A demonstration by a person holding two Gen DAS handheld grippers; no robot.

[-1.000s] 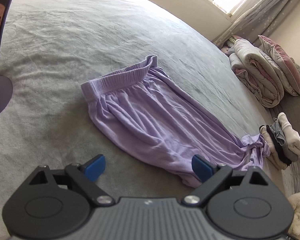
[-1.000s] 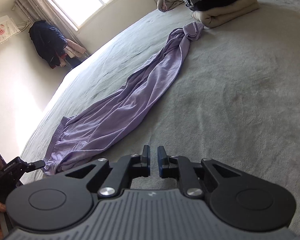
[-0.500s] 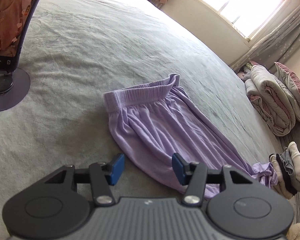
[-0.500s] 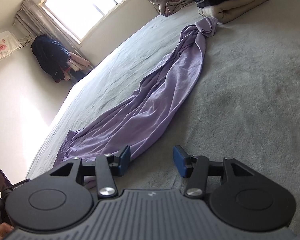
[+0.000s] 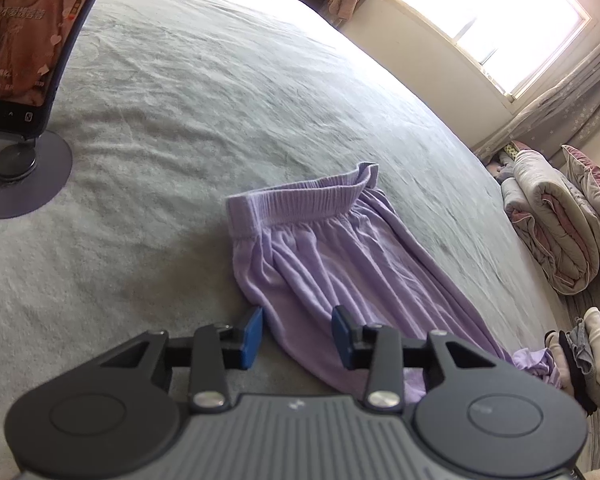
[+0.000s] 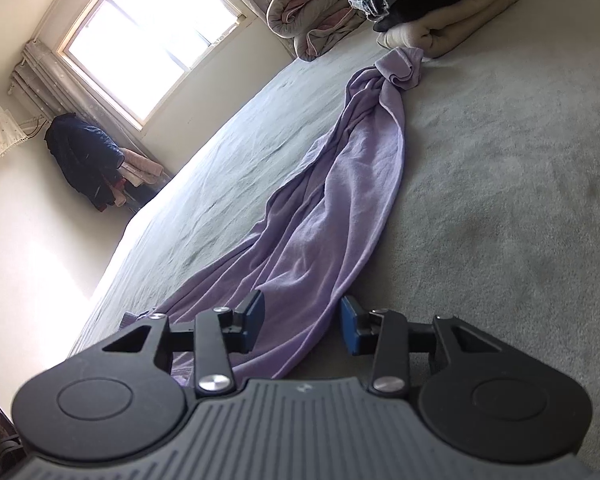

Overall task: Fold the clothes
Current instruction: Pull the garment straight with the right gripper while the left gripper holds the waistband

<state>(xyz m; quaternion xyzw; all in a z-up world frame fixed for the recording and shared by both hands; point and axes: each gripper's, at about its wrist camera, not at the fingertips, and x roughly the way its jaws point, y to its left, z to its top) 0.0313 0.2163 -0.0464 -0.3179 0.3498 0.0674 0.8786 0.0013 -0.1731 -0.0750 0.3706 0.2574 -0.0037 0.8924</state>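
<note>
Grey bedspread (image 5: 220, 100), folding barely begun: left gripper (image 5: 298, 336) and right gripper (image 6: 303, 326), jaws just narrowing yet unclenched, straddle near edges of lilac trousers (image 5: 340, 276) lying unfolded lower centre, cuffs bunched beside folded-clothes stack (image 6: 440, 12) upper right.

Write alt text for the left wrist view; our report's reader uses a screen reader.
The left gripper, jaws apart and just closing, straddles the near edge of lilac trousers lying flat on a grey bed, waistband furthest away. A phone on a stand is at left.
</note>
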